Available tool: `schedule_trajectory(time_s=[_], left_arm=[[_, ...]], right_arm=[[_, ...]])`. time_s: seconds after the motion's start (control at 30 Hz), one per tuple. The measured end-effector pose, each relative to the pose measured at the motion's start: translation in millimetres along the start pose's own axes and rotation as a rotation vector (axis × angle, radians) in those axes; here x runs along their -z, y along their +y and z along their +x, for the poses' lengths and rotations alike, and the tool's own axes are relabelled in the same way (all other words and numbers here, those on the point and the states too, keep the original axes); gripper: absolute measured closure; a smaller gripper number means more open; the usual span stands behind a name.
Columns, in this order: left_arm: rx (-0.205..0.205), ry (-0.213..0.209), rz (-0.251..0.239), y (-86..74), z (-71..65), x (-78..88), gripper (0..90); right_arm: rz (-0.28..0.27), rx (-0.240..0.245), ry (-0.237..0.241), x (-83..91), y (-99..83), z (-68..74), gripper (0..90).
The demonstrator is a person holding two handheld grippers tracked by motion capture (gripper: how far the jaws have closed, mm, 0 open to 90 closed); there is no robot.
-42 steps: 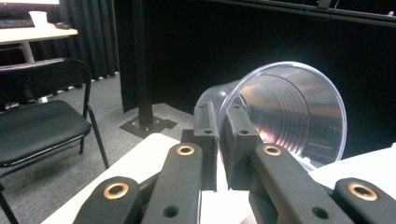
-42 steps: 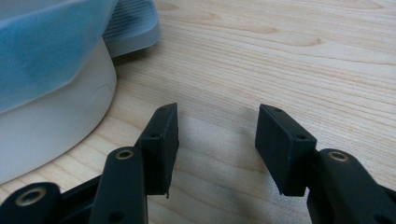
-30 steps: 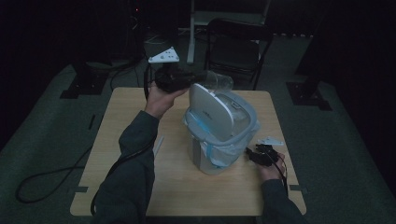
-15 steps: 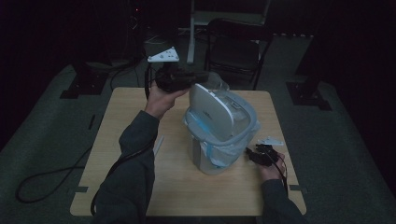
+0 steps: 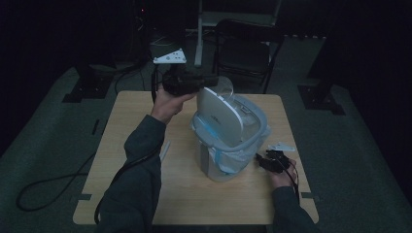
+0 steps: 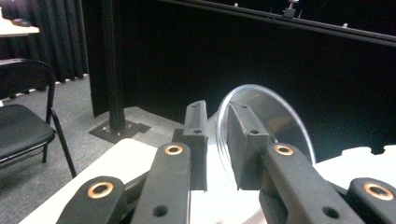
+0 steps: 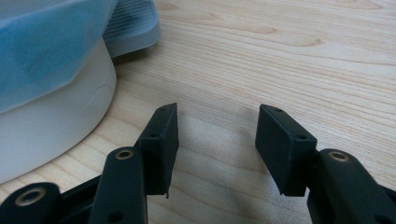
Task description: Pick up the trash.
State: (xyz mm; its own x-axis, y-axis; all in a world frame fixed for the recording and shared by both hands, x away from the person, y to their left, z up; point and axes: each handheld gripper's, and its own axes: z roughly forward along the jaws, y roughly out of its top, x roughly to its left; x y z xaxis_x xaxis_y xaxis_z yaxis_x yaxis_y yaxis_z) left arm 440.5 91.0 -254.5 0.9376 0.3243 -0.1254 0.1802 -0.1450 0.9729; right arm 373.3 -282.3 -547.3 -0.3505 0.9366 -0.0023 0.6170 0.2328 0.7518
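At twelve o'clock above the white lidded plastic bin (image 5: 228, 145), the left hand-held gripper (image 5: 206, 82) pinches a clear plastic cup's (image 6: 273, 121) rim, apparently to drop it in. The right hand-held gripper (image 7: 215, 140) rests open on the wooden bench (image 5: 145, 194).

Your bin (image 5: 228, 145) stands on the table (image 5: 121, 194), right of its middle, nearer the right edge than the left. Its lid (image 5: 221, 116) is tipped up on the side facing the left edge, and a bag (image 5: 233, 158) sits in the bin, folded out over the rim. Your left gripper (image 5: 214, 82) is above the far edge, behind the bin, with a cup (image 6: 266, 121) between its jaws. Your right gripper (image 5: 260, 162) lies low on the table just right of the bin's base, near the right edge. A chair (image 5: 248, 48) stands on the floor beyond the far edge.
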Motion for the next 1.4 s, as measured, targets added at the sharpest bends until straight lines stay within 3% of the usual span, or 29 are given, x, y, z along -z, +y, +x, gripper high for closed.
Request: schedule_trajectory(time_s=[0.57,0.73,0.93,1.03,1.13,1.4], left_arm=[[-0.011,0.008,0.001,0.4,-0.5,2.2,74.5],[-0.023,0.026,-0.02,3.7,-3.5,11.2,72.5],[-0.042,0.062,-0.023,6.4,-5.7,22.6,71.5],[-0.051,0.103,-0.018,4.4,-5.7,28.8,71.2],[-0.035,0.121,-0.03,-2.4,-2.6,37.2,71.0],[-0.014,0.193,-0.009,-20.7,4.8,55.8,70.6]], right_arm=[[0.0,0.0,0.0,0.0,0.0,0.0,48.1],[0.0,0.0,0.001,0.0,0.0,-0.1,48.1],[0.0,0.0,0.001,0.0,0.0,-0.1,48.1],[0.0,0.0,0.001,0.0,0.0,-0.1,48.1],[0.001,-0.001,0.001,0.0,0.0,-0.2,48.1],[0.001,-0.001,0.001,0.0,0.0,-0.1,48.0]])
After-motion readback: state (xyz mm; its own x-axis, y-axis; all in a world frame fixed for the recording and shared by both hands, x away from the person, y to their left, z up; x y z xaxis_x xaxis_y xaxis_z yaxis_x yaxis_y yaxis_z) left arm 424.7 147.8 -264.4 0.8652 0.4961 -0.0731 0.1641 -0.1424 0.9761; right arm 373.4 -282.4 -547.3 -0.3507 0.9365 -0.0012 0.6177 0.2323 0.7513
